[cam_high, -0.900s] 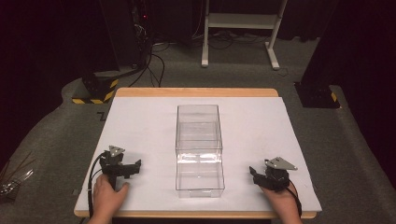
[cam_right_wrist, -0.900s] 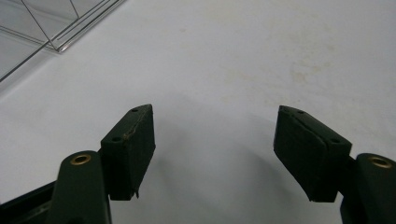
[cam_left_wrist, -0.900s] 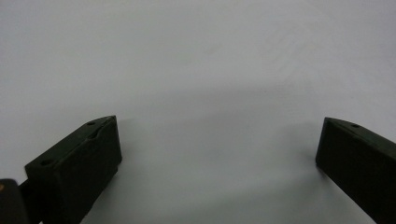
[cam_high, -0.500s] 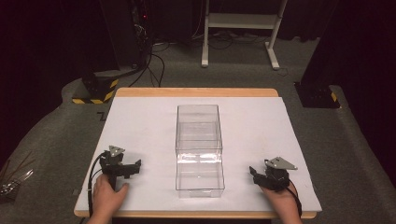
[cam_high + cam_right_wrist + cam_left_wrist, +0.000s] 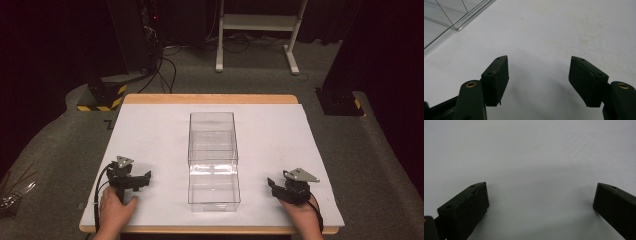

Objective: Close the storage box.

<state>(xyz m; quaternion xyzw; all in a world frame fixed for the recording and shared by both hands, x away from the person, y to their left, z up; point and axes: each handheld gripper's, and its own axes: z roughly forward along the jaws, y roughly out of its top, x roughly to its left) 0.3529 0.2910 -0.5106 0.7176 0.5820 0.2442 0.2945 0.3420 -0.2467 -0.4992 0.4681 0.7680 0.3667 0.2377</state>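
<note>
A clear, empty two-part box (image 5: 213, 157) sits mid-table — left hand-held gripper (image 5: 540, 200) and right hand-held gripper (image 5: 538, 75) both spread wide

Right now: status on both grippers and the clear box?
Left gripper open, empty, on the white tabletop. Right gripper open, empty. Clear box sits between them, untouched. Nothing in the way.

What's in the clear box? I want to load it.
Empty: the white table shows straight through the clear box, nothing inside it.
</note>
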